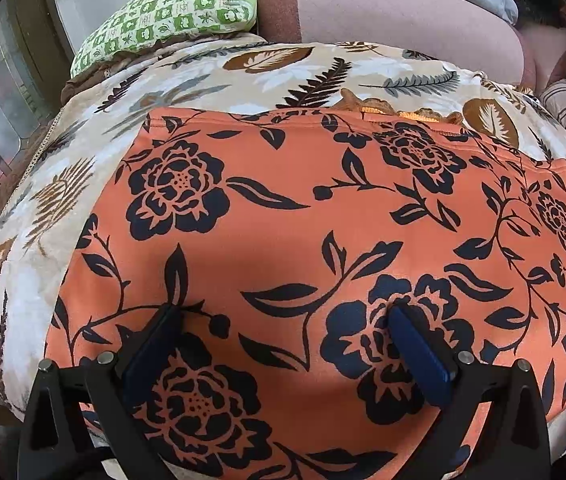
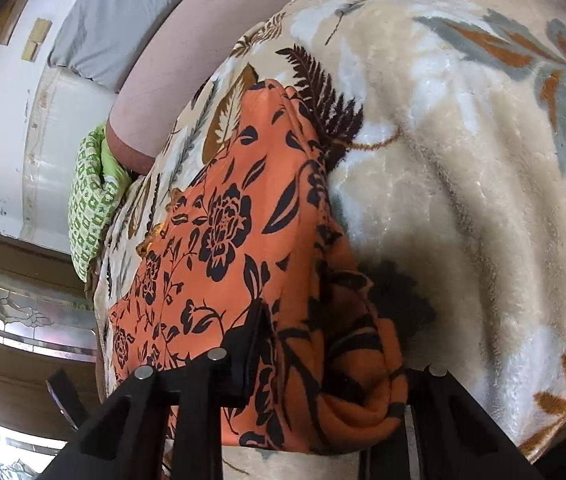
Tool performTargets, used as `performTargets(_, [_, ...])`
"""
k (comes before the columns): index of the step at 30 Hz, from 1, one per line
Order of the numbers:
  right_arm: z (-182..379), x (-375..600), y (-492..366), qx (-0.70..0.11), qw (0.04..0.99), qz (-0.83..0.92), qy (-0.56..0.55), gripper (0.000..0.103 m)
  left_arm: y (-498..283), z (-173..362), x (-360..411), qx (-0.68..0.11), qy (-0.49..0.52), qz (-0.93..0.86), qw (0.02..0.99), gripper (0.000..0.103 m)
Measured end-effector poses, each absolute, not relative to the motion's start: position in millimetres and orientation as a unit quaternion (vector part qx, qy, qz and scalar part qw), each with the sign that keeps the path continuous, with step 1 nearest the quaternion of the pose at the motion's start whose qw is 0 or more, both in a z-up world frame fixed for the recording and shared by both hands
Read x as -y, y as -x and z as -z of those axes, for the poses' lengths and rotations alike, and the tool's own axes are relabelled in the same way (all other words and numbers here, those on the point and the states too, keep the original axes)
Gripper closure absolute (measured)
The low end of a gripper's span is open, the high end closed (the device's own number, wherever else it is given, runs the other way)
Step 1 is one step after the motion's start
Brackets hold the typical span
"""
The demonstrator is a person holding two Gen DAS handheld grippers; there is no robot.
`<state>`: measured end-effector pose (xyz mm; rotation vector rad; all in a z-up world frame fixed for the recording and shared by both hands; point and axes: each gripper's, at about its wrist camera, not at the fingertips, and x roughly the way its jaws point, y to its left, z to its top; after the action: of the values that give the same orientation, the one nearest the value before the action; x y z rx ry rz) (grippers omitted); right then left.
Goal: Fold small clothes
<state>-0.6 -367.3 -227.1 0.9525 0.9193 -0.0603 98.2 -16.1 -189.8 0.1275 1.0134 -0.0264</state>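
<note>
One orange flowered garment (image 1: 303, 240) lies flat on the leaf-print blanket (image 1: 211, 76) covering the bed. The left tongs (image 1: 287, 316) hover wide over it, holding nothing. The right tongs (image 2: 323, 344) pinch a bunched edge of the cloth. That thick wad could slip out as it lifts, dragging the fold crooked. One green checked cushion (image 1: 171, 12) sits beyond.

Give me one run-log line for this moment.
garment: orange floral cloth flat on blanket | left gripper: open above it | right gripper: shut on bunched edge
</note>
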Motion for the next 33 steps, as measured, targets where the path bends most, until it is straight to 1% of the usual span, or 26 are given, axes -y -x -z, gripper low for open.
performTargets(9, [214.1, 363.6, 0.0, -0.421, 0.801, 0.026, -0.425, 0.080, -97.5, 188.3, 16.9, -0.486, -0.060, 0.013, 0.872, 0.000])
performTargets(13, [205.8, 362.3, -0.9, -0.418, 0.808, 0.023, -0.416, 0.081, -96.5, 179.5, 9.3, -0.483, -0.040, 0.016, 0.874, 0.001])
performTargets(15, [198.8, 359.1, -1.8, -0.416, 0.814, 0.023, -0.405, 0.082, -89.0, 163.3, -3.1, -0.459, -0.016, 0.014, 0.888, 0.001])
performTargets(18, [169.6, 344.5, -2.1, -0.397, 0.842, 0.014, -0.365, 0.083, -65.5, 124.9, -41.3, -0.400, 0.041, -0.001, 0.916, 0.001])
performTargets(21, [124.5, 315.5, -8.6, -0.369, 0.875, -0.016, -0.314, 0.084, -36.5, 89.1, -91.9, -0.335, 0.087, -0.040, 0.937, 0.001])
performTargets(23, [90.7, 283.0, -15.0, -0.349, 0.893, -0.050, -0.279, 0.084, -18.6, 72.2, -128.9, -0.305, 0.114, -0.073, 0.943, 0.001])
performTargets(26, [52.9, 228.6, -27.7, -0.329, 0.905, -0.110, -0.248, 0.084, 5.0, 61.5, -182.2, -0.285, 0.149, -0.120, 0.939, 0.001])
performTargets(28, [33.5, 177.4, -39.0, -0.320, 0.904, -0.169, -0.228, 0.089, 20.6, 59.8, -214.4, -0.278, 0.164, -0.150, 0.935, 0.001])
performTargets(31, [31.6, 101.1, -54.0, -0.334, 0.900, -0.218, -0.174, 0.089, 39.5, 63.6, -251.2, -0.274, 0.173, -0.184, 0.928, 0.001])
performTargets(33, [57.8, 65.1, -65.7, -0.362, 0.893, -0.213, -0.162, 0.088, 45.1, 71.1, -269.7, -0.286, 0.180, -0.193, 0.921, 0.001])
